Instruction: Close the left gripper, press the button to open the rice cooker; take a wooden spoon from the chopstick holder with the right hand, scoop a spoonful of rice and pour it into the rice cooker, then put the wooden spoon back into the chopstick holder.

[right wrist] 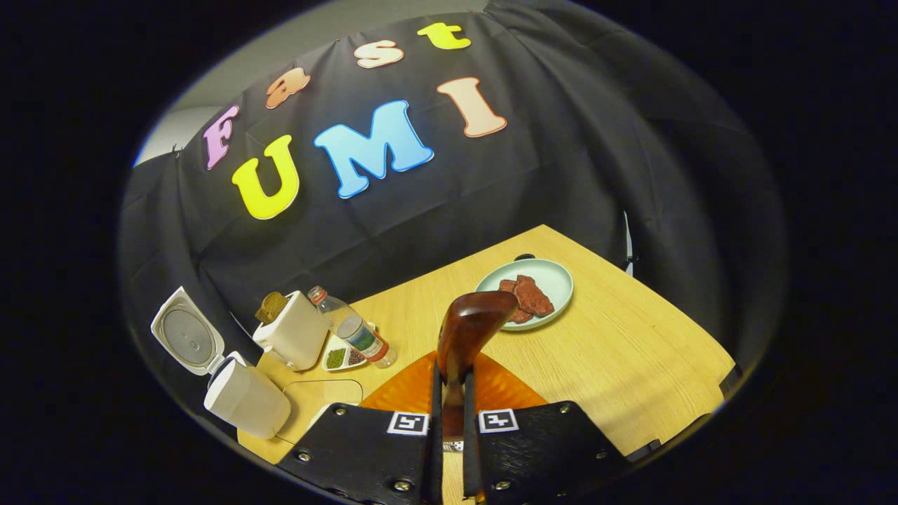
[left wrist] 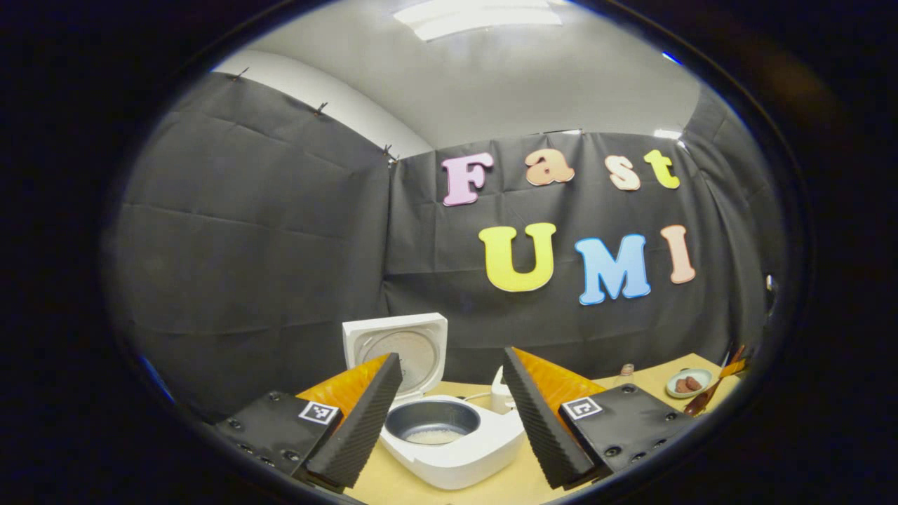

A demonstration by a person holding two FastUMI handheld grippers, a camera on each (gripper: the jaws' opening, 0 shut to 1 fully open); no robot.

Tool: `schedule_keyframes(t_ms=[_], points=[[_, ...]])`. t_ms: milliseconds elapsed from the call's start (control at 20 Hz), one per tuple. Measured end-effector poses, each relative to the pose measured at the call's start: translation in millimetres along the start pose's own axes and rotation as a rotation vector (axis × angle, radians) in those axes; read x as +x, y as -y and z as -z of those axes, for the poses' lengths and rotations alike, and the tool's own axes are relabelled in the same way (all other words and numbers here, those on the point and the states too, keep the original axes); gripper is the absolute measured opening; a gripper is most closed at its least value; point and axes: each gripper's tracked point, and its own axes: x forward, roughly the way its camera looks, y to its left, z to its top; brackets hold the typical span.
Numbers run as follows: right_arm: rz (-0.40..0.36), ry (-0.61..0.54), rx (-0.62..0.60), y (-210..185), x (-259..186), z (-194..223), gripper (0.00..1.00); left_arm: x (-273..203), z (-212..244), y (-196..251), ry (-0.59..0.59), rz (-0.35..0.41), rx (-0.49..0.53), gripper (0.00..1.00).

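Observation:
The white rice cooker [left wrist: 456, 456] stands open, its lid [left wrist: 396, 347] upright at the back and a little rice in the dark inner pot [left wrist: 433, 423]. My left gripper [left wrist: 450, 358] hangs open just in front of it, one finger on each side of the pot, holding nothing. My right gripper [right wrist: 452, 375] is shut on the handle of the wooden spoon [right wrist: 466, 326], whose bowl points up and away over the table. Off to its left are the open cooker [right wrist: 242, 396] and the white chopstick holder [right wrist: 295, 333]. Whether the spoon carries rice is hidden.
A pale green plate [right wrist: 551, 280] with reddish-brown pieces lies beyond the spoon. A plastic bottle [right wrist: 354, 333] and a small dish [right wrist: 340, 358] of green and dark bits sit beside the holder. The wooden table [right wrist: 631, 351] ends at the black cloth wall.

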Motion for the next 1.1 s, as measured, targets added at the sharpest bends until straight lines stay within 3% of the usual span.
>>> schedule_keyframes(t_ms=[300,700,1100], points=[[-0.065,0.026,-0.009,-49,-12,-11,0.12,8,13,-13,-0.018,0.034,-0.022,0.99],[-0.156,-0.010,-0.046,-118,-6,20,0.12,18,24,-49,-0.031,0.041,-0.023,1.00],[-0.131,-0.014,-0.272,-149,14,65,0.12,23,39,-80,-0.053,0.040,-0.011,0.99]])
